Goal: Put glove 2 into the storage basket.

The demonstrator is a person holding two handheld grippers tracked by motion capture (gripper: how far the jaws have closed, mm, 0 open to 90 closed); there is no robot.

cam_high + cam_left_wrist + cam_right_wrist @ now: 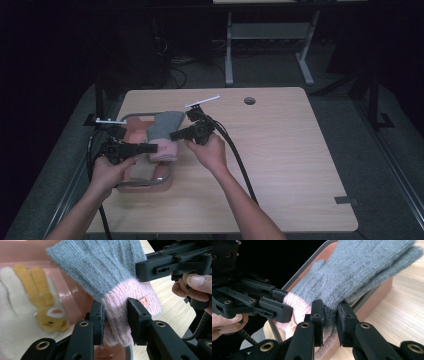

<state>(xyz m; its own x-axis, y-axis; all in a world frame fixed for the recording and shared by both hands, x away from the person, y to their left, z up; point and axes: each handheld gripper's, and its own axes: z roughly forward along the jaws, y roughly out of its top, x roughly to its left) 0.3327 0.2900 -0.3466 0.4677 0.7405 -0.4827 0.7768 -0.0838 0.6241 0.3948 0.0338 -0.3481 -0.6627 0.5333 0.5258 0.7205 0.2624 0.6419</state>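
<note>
A grey knit glove (167, 124) with a pink cuff (164, 151) hangs over the right side of a pink bin (145, 184). My left gripper (152, 148) is shut on the pink cuff (125, 297), its jaws (115, 312) pinching the fabric from both sides. From the right, my right gripper (173, 135) is shut on the grey knit (362, 267) just above the cuff, its jaws (329, 315) squeezing it. The two grippers sit close together, with the left gripper (277, 305) just beyond the right one's jaws and the right gripper (152, 268) above the left one's.
A white glove with a yellow rabbit figure (37, 302) lies inside the pink bin (72, 295), left of the held glove. The bin's grey rim (307, 265) stands at the table's left part. Bare wooden tabletop (290, 150) spreads to the right, with a cable hole (249, 100) at the back.
</note>
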